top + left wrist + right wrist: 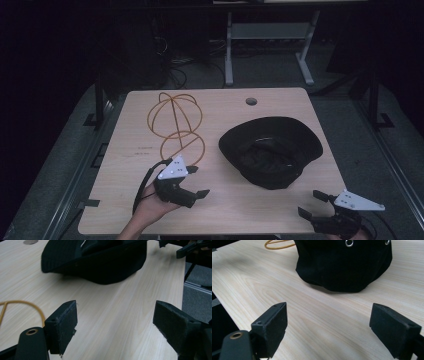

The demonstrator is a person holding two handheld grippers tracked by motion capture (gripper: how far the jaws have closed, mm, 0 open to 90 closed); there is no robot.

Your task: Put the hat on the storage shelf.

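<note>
A light wooden tabletop (125, 200) sits in a dim room, seen from above my side of it. Toward the far left corner stands an orange wire frame (175, 125) (a dome of hoops on a ring base), empty. Just nearer than it, by the near edge left of center, my left hand (150, 207) holds my left gripper (196, 181), which carries a grey three-cornered plate on top. Its jaws are spread wide with nothing between them, and they point to the right, toward the hat. In the middle right of the tabletop lies a black bucket hat (271, 150), upside down with its hollow facing up and its brim spread around. A small round hole (251, 101) marks the far edge behind it. At the near right corner my right gripper (311, 204) hovers, jaws also wide apart and empty, aimed at the hat, well short of touching it.
</note>
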